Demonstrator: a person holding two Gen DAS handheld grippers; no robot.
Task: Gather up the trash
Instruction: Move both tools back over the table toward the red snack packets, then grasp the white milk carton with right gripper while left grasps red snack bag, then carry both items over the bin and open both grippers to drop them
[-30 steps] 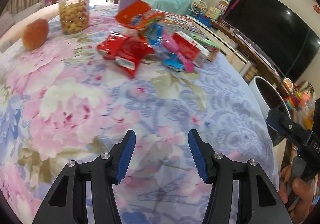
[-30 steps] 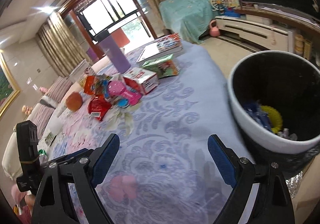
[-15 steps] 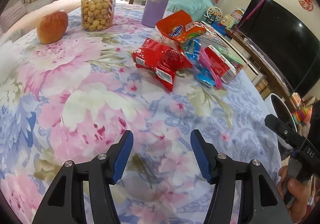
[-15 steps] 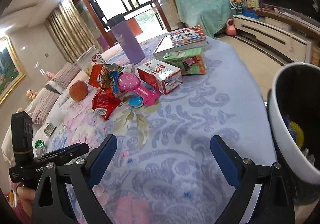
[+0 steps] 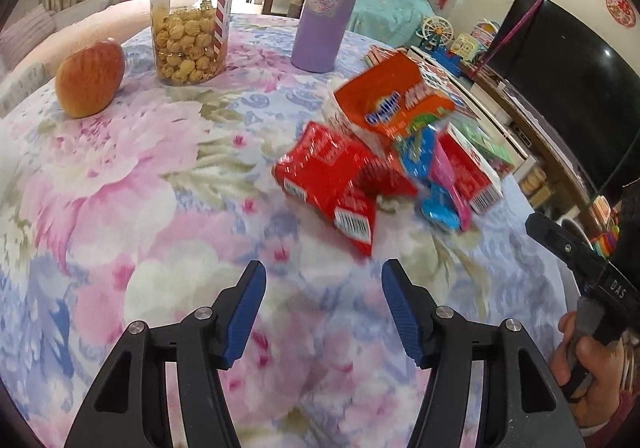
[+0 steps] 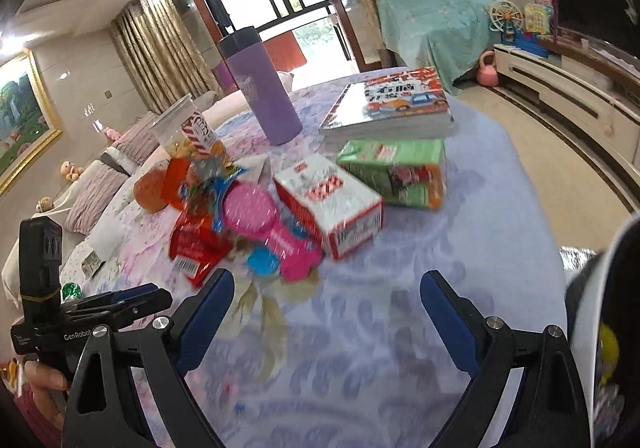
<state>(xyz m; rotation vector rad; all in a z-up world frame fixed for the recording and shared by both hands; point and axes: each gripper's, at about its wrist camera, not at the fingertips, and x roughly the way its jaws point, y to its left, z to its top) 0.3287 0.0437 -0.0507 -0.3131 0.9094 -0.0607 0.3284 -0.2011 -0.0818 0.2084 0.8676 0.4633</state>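
Red wrapper (image 5: 340,184), lengthwise toward left gripper (image 5: 323,308) (open)

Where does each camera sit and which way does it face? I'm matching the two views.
Left wrist: on the left tool, angled down over the floral table at the wrapper pile; the right hand shows.
Right wrist: on the right tool, facing the pile, with the bin at the right edge; the left hand shows.
Shared: the pile, purple tumbler, apple.

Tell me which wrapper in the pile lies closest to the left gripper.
The red wrapper with the white barcode patches lies closest to the left gripper, at the pile's near edge; the orange pack and blue wrapper sit behind it.
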